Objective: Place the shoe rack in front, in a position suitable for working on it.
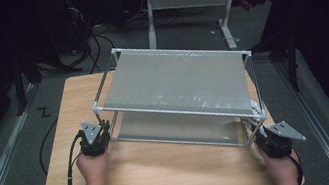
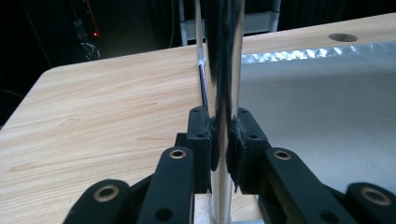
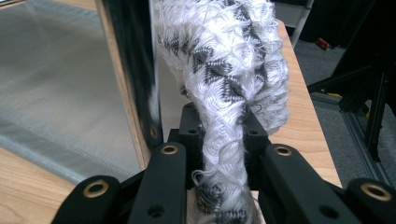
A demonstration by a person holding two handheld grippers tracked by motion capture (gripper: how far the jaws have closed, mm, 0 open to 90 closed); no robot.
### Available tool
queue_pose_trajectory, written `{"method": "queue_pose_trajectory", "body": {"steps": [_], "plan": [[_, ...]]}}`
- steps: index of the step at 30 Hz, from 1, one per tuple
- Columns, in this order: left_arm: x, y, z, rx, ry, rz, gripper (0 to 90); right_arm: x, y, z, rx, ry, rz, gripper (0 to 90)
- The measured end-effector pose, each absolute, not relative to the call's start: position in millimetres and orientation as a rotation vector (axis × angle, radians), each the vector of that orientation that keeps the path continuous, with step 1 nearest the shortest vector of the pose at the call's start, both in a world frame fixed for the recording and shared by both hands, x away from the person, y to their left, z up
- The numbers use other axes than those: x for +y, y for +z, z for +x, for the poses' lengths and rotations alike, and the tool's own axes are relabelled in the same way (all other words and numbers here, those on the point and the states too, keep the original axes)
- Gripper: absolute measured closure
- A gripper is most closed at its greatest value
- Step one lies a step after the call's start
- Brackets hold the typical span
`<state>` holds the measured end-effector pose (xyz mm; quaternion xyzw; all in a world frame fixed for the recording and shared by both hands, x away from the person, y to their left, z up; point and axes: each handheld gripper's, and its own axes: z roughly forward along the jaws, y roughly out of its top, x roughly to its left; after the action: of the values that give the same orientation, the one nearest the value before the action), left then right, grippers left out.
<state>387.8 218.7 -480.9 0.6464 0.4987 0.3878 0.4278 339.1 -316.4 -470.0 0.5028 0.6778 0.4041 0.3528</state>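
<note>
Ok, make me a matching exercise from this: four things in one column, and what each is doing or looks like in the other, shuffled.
1. left gripper
2. right gripper
3. rack
4. table

A. light wood
B. shut on a white and grey cloth
C. two mesh shelves, metal posts
D. shut on a shiny metal post

Pairs: 1-D, 2-B, 3-C, 4-A

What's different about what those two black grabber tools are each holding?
The left gripper clamps a shiny, rigid metal post of the two-tier shelf rack; the right gripper clamps a soft white-and-grey knitted cloth. The post stands upright and smooth; the cloth is bunched and fuzzy. Both grippers are shut at the rack's near corners.
</note>
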Motion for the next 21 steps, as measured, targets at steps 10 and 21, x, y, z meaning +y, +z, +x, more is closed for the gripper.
{"method": "queue_pose_trajectory", "body": {"steps": [10, 21], "plan": [[224, -486, 341, 1.215, 0.944, 1.673, 47.9, -317, -473, 332, 1.771, 1.043, 1.293, 76.8], [176, -480, 248, 1.004, 0.848, 1.715, 45.0, -296, -477, 323, 1.850, 1.072, 1.247, 76.8]]}}
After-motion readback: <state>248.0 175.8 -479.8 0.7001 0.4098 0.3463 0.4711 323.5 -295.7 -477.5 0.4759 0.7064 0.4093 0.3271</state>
